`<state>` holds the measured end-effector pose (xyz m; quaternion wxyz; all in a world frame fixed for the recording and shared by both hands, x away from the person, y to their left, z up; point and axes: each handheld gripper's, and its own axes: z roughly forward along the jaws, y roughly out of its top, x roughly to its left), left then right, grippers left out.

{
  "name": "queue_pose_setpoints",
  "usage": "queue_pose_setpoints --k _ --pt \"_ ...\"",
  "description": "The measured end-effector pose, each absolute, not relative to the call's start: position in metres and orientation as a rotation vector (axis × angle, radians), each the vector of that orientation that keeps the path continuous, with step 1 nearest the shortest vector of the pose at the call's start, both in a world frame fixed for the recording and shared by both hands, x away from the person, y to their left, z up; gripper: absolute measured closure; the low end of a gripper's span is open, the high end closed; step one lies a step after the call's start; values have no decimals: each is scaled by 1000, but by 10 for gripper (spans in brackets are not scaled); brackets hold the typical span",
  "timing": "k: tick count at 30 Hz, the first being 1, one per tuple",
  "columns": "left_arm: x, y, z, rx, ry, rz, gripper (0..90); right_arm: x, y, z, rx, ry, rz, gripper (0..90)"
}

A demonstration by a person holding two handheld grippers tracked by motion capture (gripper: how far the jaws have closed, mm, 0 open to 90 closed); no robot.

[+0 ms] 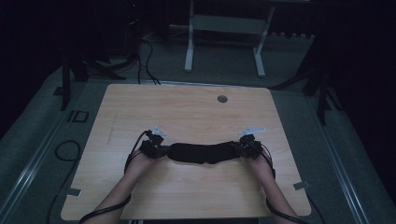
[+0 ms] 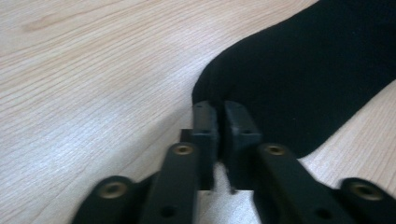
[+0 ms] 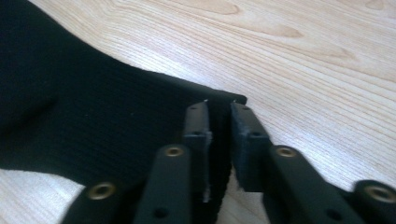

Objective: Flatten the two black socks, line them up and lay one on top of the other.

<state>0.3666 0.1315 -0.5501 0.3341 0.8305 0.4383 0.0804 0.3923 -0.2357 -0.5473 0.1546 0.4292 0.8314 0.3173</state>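
Black sock (image 1: pixel 201 153) flat on wooden table (image 1: pixel 187 112), stretched crosswise near the front edge. Left gripper (image 1: pixel 161 150) at its left end, jaws slightly apart, cloth edge just between the tips. Right gripper (image 1: pixel 239 148) at the right end, jaws parted, sock corner in the gap, unclamped.

A light wood-grain worktop (image 1: pixel 187 112) is set on grey carpeted floor (image 1: pixel 28 140). A round grommet (image 1: pixel 222 99) is seen near its far edge. A white-legged frame (image 1: pixel 224 28) is placed beyond; black cables (image 1: pixel 144 56) are laid alongside.
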Motion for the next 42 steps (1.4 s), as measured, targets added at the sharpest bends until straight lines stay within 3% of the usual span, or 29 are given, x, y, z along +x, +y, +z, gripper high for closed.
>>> queue_pose_setpoints --k 2,4,7,15,17,21,26,42 --pt "366 133 -549 2162 1138 201 641 393 -236 -546 1231 2382 908 632" --pt "365 137 -547 2138 1120 161 583 392 -238 -542 1231 2381 938 534" --pt "360 137 -541 2149 1114 216 430 391 -240 -534 1219 2382 983 443" --pt "344 141 -526 2075 1083 312 216 382 -236 -515 1137 2395 1043 237" --pt "339 142 -525 2070 1082 323 154 379 -235 -513 1130 2415 1090 149" --pt "330 145 -526 2050 1077 342 79 376 -233 -513 1095 2438 1104 120" --pt "324 151 -530 2044 1085 361 43 370 -235 -518 1073 2438 1070 120" --pt "300 183 -549 2004 1159 363 43 362 -274 -531 1140 2363 1056 129"
